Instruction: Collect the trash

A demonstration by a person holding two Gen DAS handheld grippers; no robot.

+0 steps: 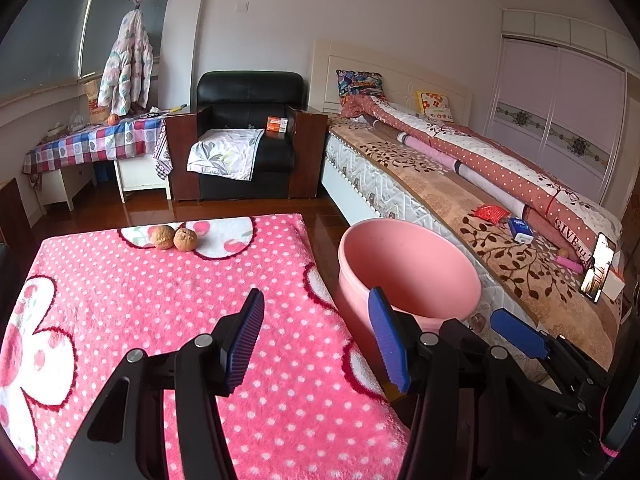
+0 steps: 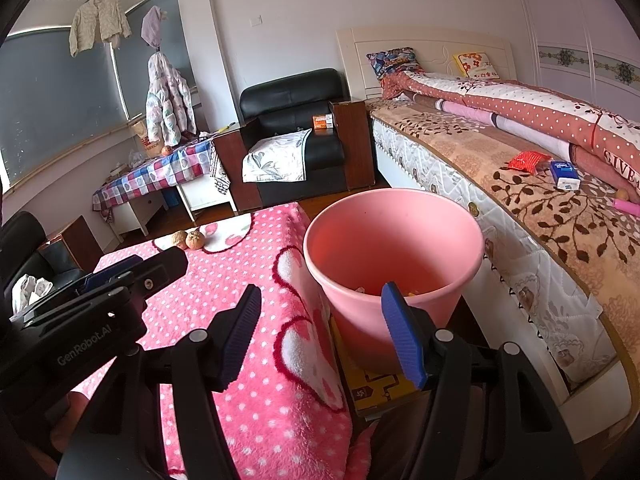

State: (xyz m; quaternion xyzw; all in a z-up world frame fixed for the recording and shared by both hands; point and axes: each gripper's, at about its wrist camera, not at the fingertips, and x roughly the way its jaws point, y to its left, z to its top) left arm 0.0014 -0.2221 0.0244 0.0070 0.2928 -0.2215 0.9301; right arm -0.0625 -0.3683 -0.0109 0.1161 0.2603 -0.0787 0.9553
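I take the pink bin [image 2: 394, 264] as my reference for this inspection. It stands upright on the floor in the gap between the pink polka-dot blanket [image 1: 168, 320] and the side of the bed [image 2: 520, 216]. From the right wrist view I can see a few small scraps lying at its bottom, too small for me to identify. My left gripper [image 1: 320, 336] hangs over the blanket's edge just beside the bin, jaws spread wide with nothing between the blue pads; its right finger overlaps the bin's near rim in the picture, though I cannot tell whether it touches. My right gripper [image 2: 324, 336] sits in front of the bin, also spread wide and empty, one pad over the blanket and the other in front of the bin's near wall. Two brown walnut-like lumps [image 1: 174, 238] lie touching each other at the blanket's far end, well apart from the bin and to its left. On the bed, to the right of the bin, I note a crumpled red wrapper [image 1: 491, 213] and just beside it a blue and white box [image 1: 521, 231]. A phone [image 1: 598, 268] stands propped farther along the bed. Beyond the bin, against the far wall, a black armchair [image 1: 248, 120] holds a folded cloth and a small orange box [image 1: 277, 124].
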